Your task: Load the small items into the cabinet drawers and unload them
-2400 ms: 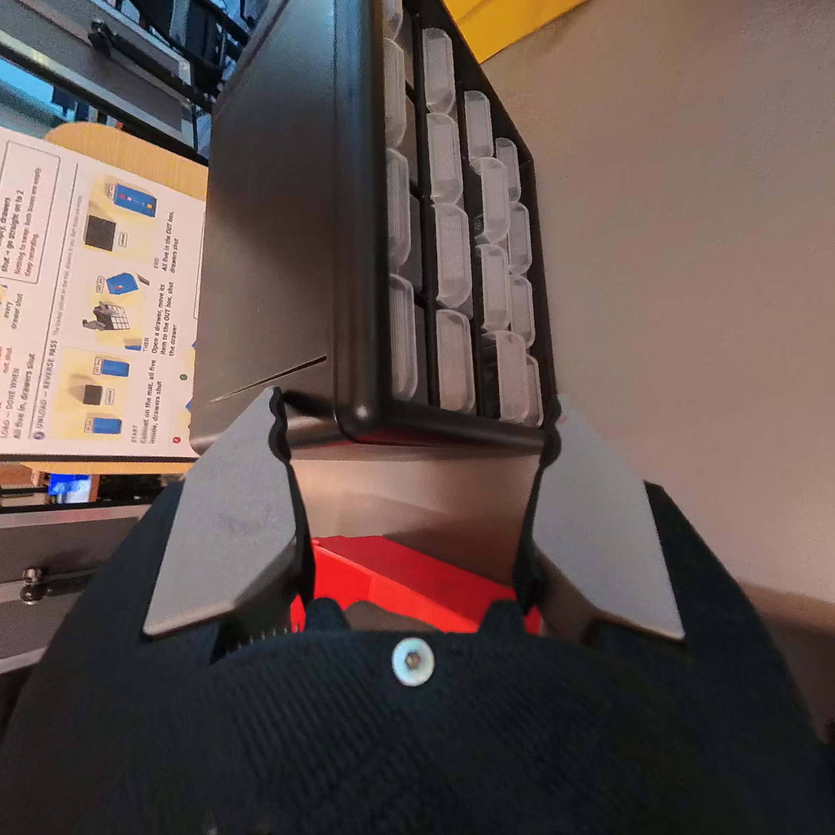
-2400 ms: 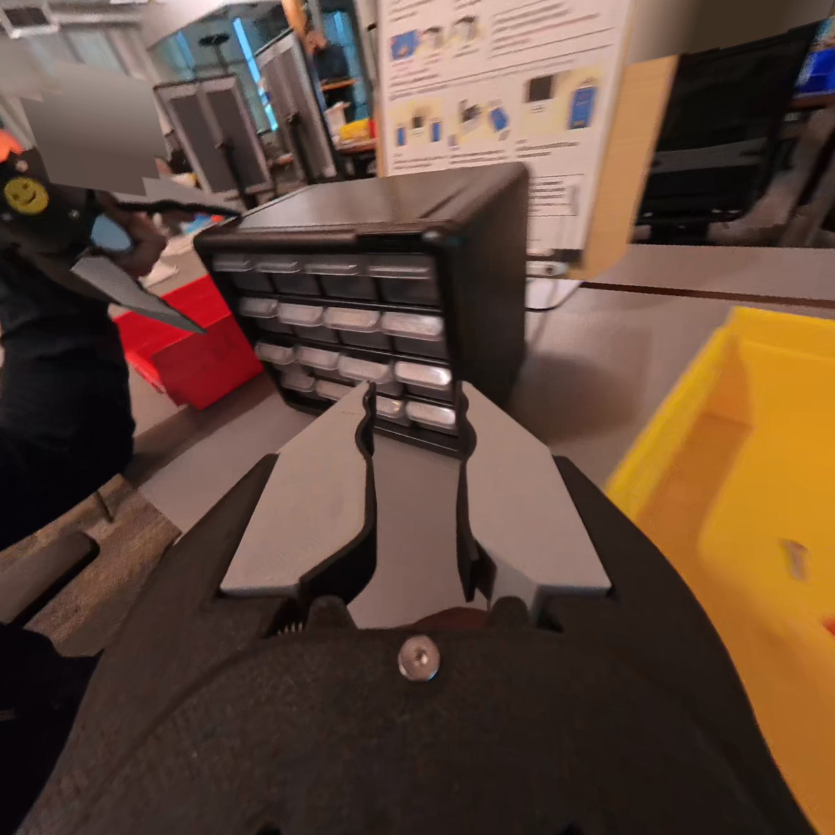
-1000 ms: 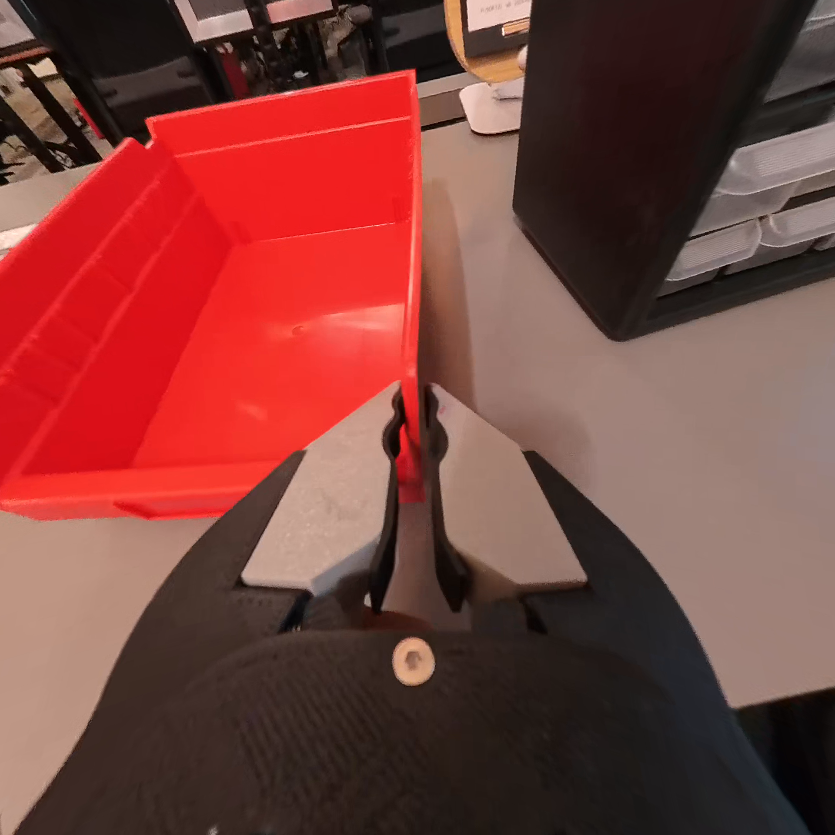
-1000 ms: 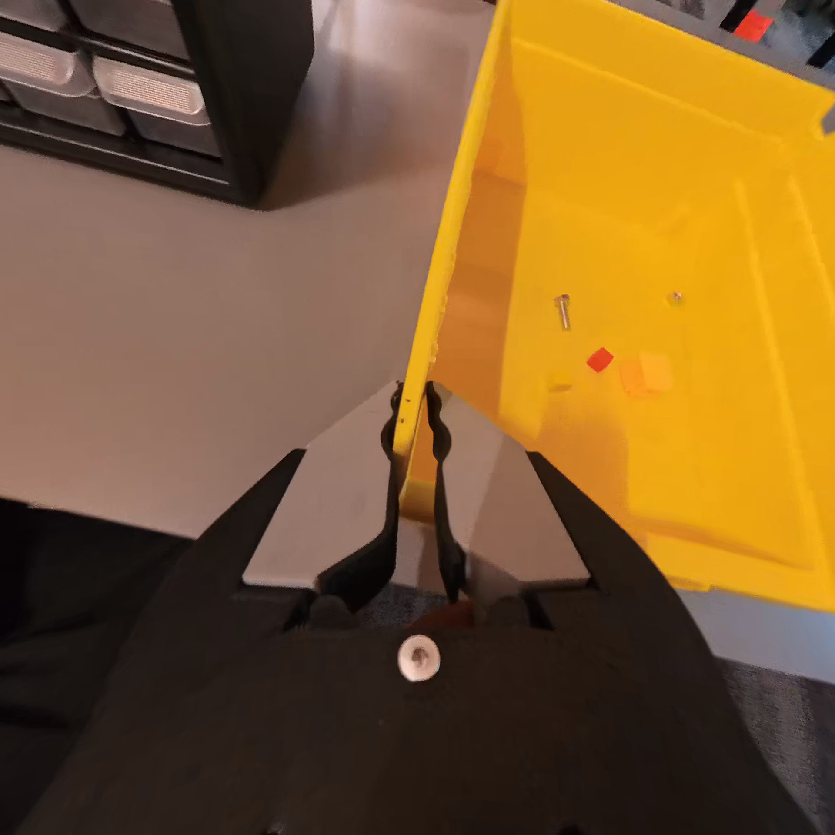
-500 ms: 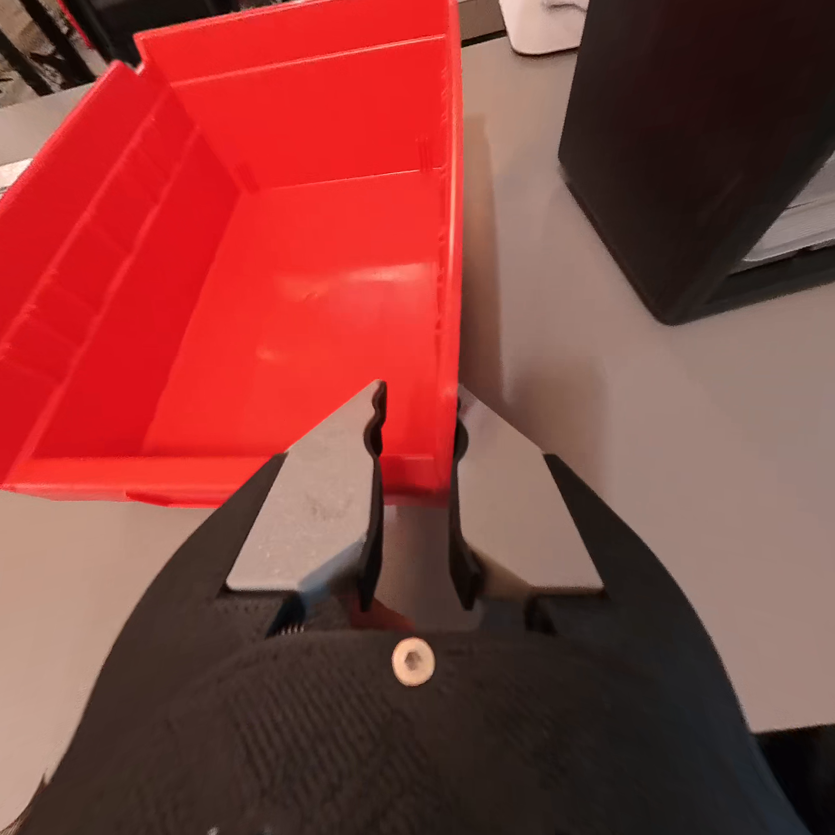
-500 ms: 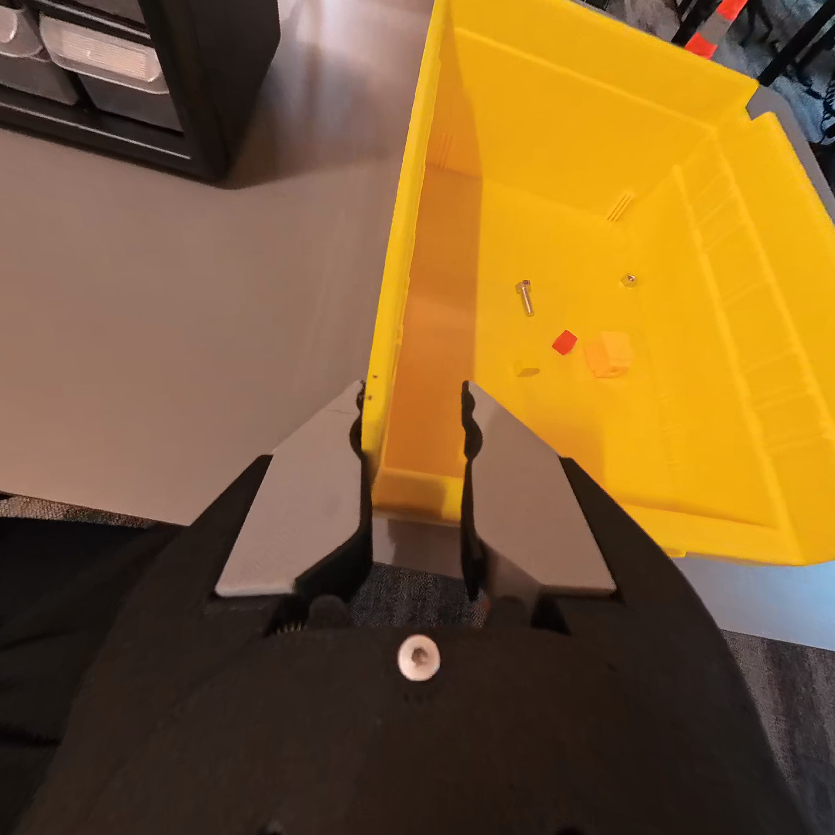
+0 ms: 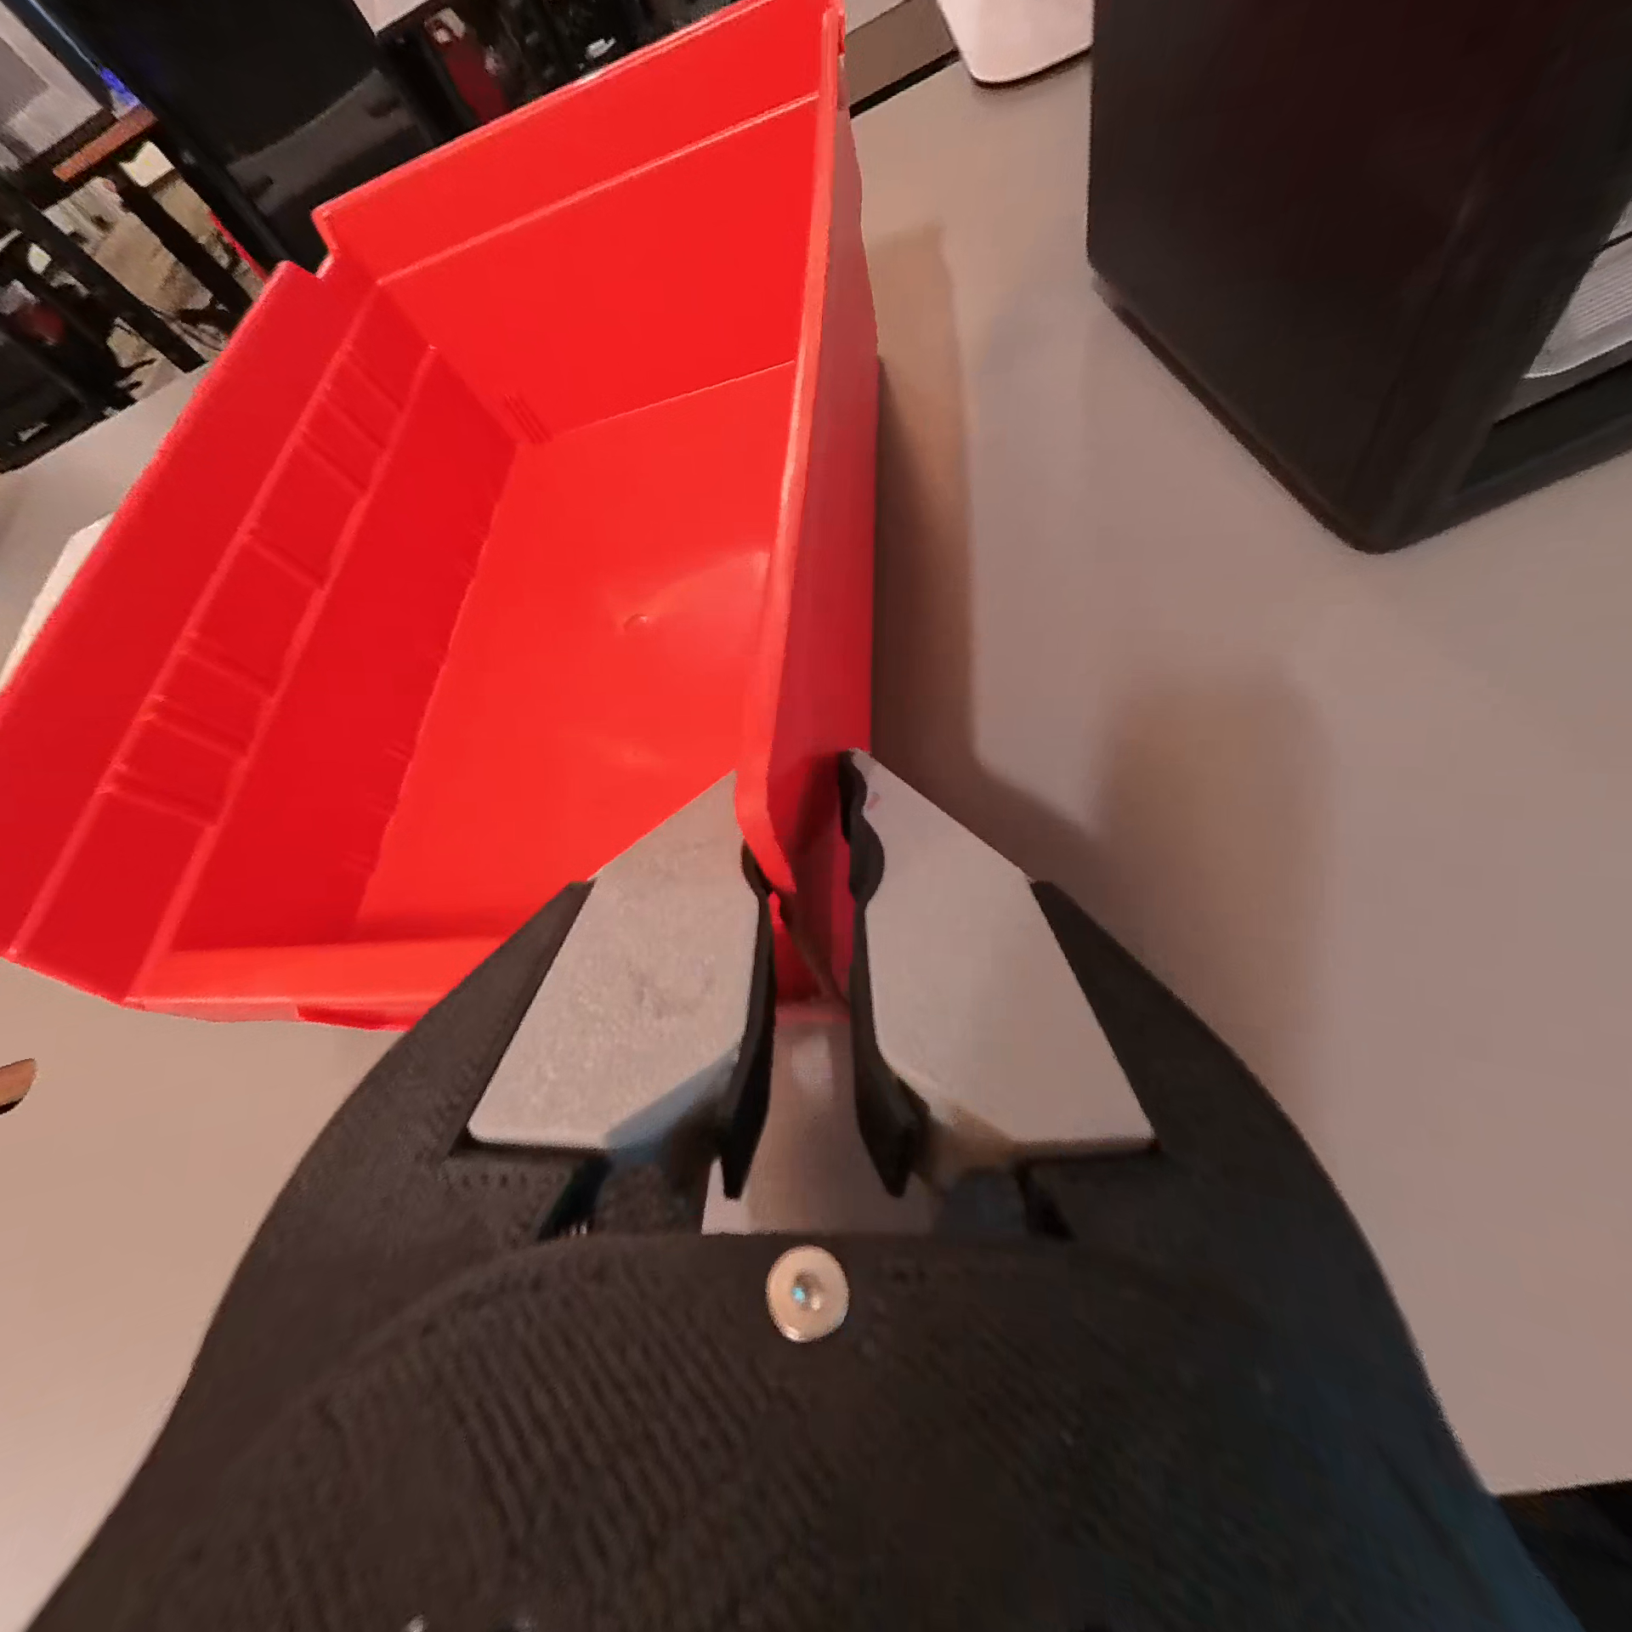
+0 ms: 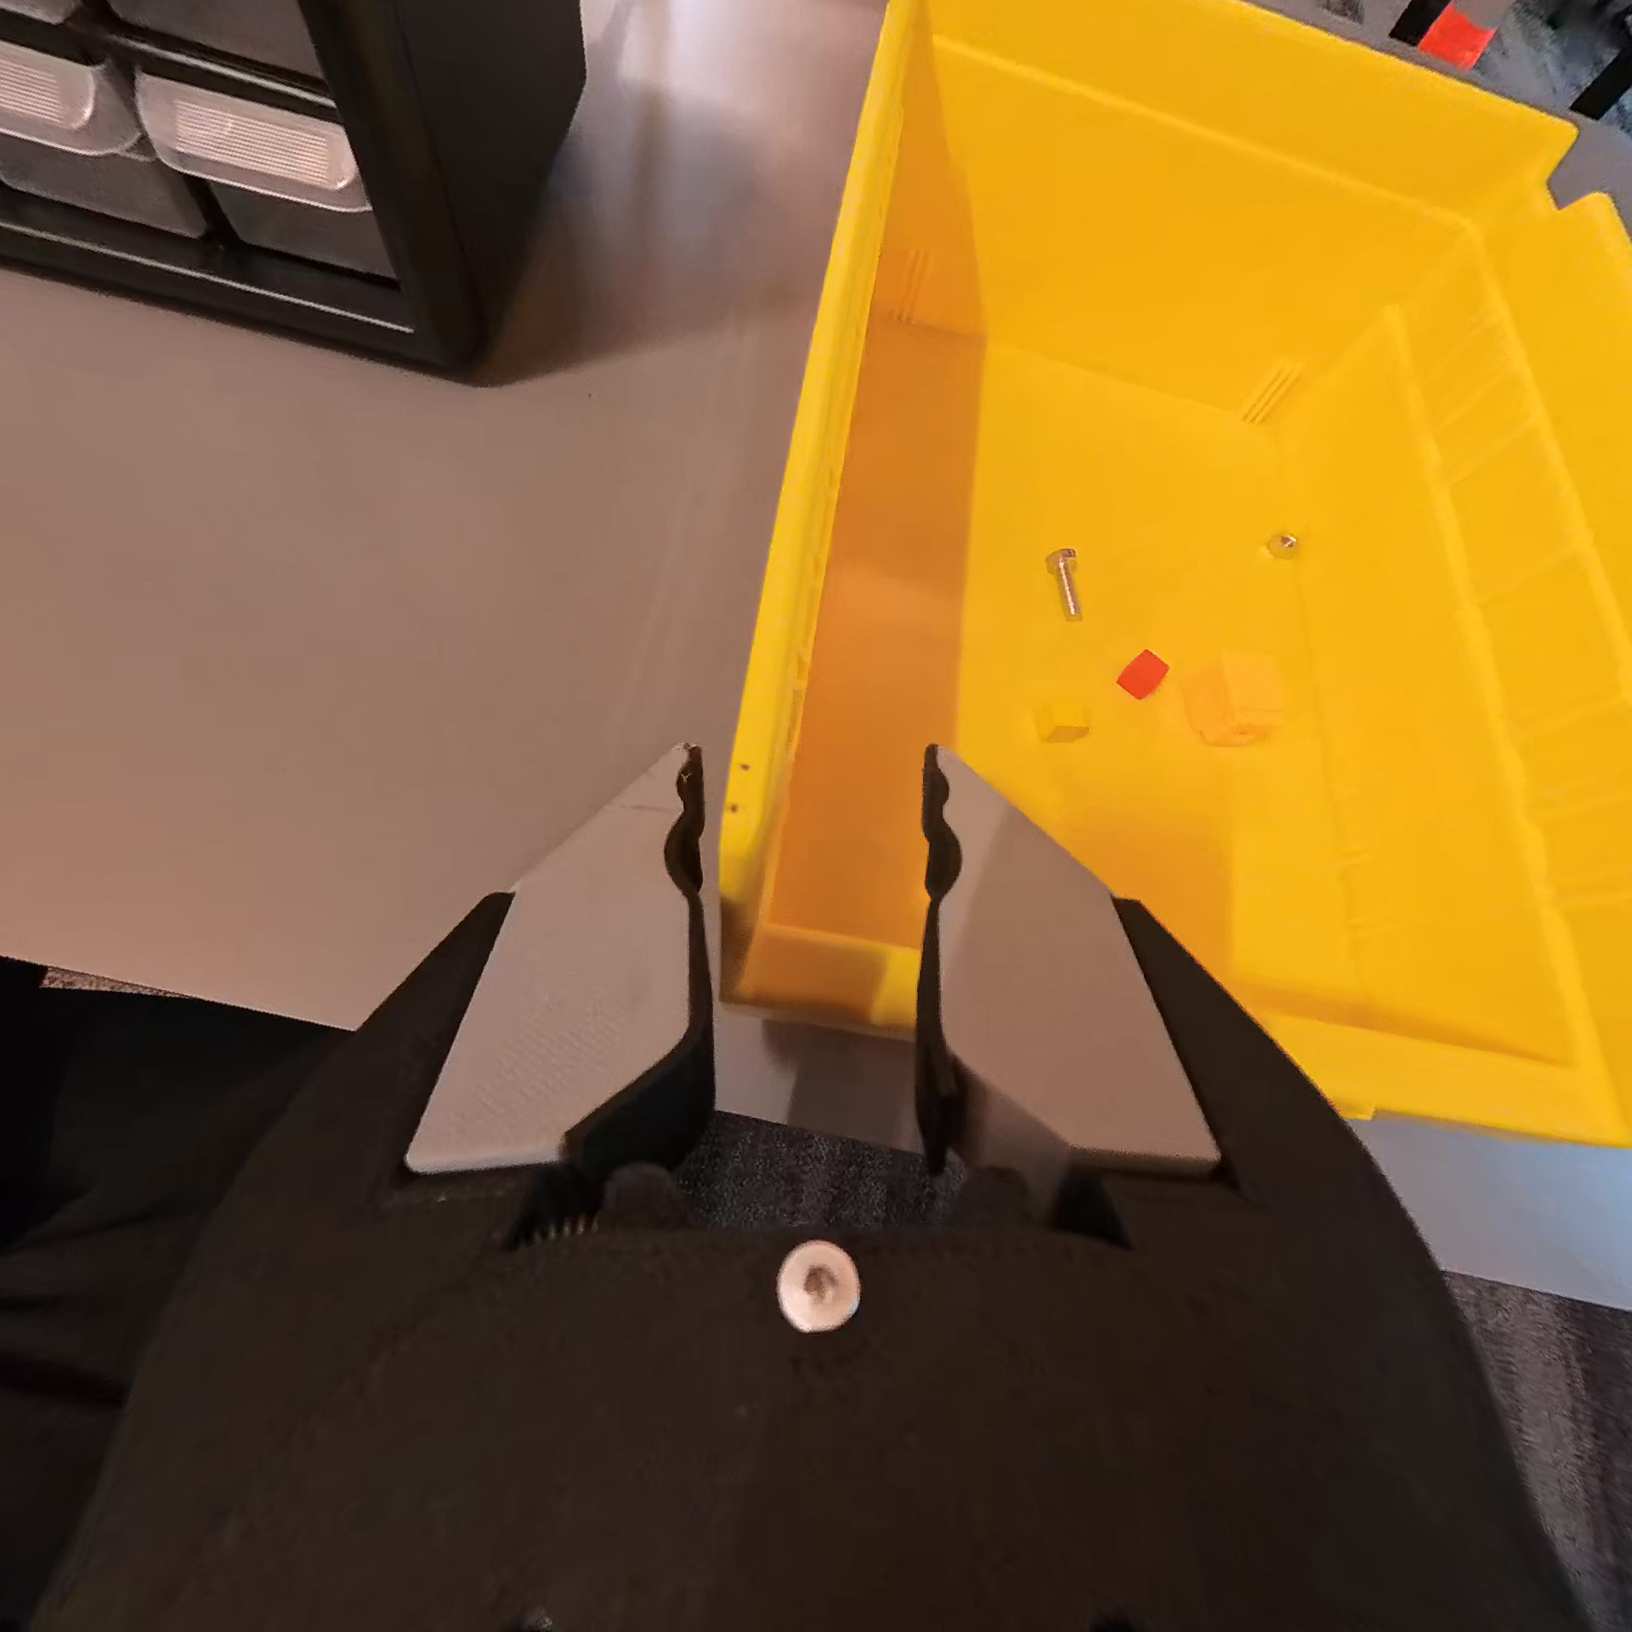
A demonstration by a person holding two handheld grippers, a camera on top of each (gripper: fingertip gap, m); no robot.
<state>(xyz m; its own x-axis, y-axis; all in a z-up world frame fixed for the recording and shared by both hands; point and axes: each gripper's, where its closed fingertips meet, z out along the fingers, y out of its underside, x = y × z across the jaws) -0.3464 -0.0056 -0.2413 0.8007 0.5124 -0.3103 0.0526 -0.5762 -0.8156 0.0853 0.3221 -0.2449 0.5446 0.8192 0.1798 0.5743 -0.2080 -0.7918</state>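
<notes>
The red bin (image 7: 530,574) sits empty on the desk (image 7: 1148,795) left of the black cabinet (image 7: 1325,265), likely ready to receive unloaded items; the left gripper (image 7: 799,848) is clamped on its right wall, near the front corner; the right gripper (image 8: 808,812) stands apart, astride the yellow bin (image 8: 1148,265) wall without pressing; 5 small items (image 8: 1139,676) lie inside.

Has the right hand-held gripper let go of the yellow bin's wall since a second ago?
Yes. The right hand-held gripper clamped the yellow bin wall then; now its fingers stand apart, straddling that wall without pressing it.
</notes>
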